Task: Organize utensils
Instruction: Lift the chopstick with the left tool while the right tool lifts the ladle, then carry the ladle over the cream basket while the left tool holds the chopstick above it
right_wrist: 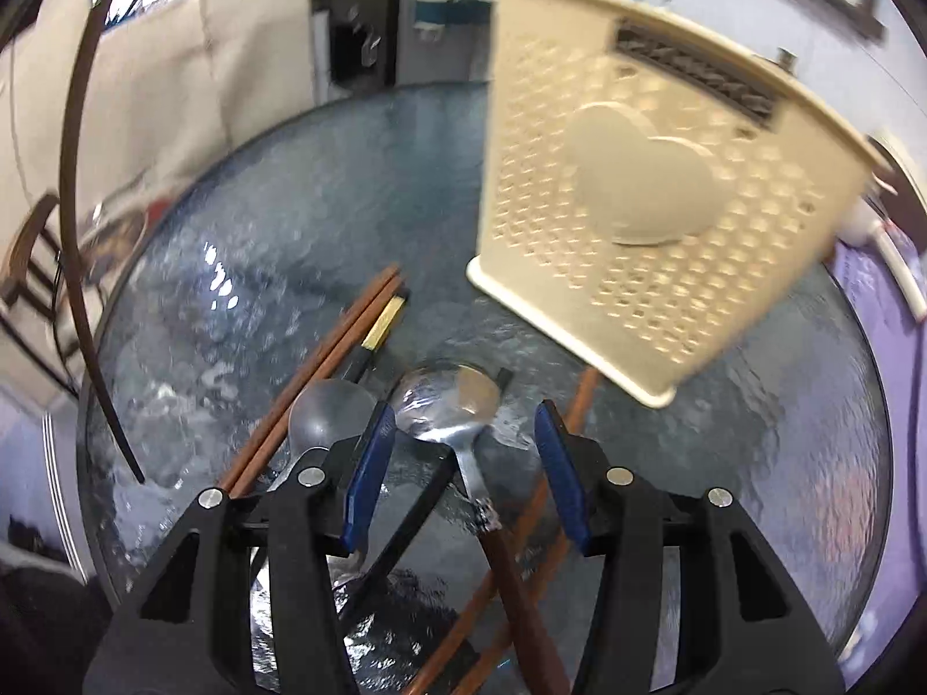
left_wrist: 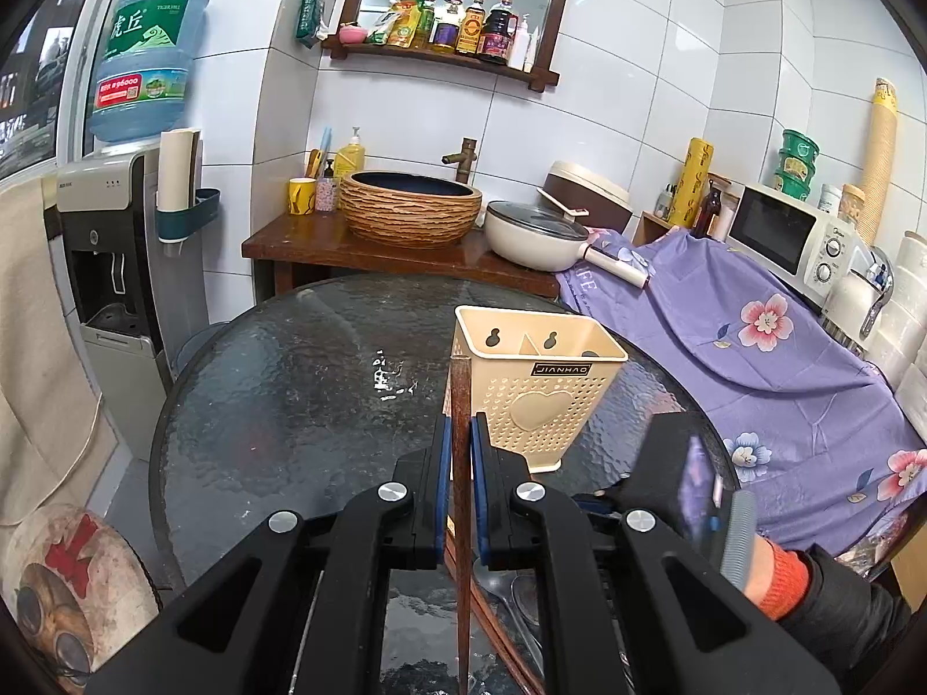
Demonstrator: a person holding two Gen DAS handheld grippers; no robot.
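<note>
Gripping a brown chopstick (left_wrist: 462,434) upright, the left tongs (left_wrist: 459,452) stand just left of the cream utensil holder (left_wrist: 536,388) on the glass counter (left_wrist: 301,382). The right tongs (right_wrist: 466,463) are wide above a metal spoon (right_wrist: 463,405) and loose chopsticks (right_wrist: 324,370).

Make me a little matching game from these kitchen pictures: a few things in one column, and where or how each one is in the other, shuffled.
Things:
1. left gripper
2. right gripper
3. cream utensil holder
4. metal spoons

States:
A. lying flat on the glass table
B. standing upright, nothing visible inside
C. shut on a brown chopstick
D. open above the utensils

Pairs: 1-C, 2-D, 3-B, 4-A
</note>
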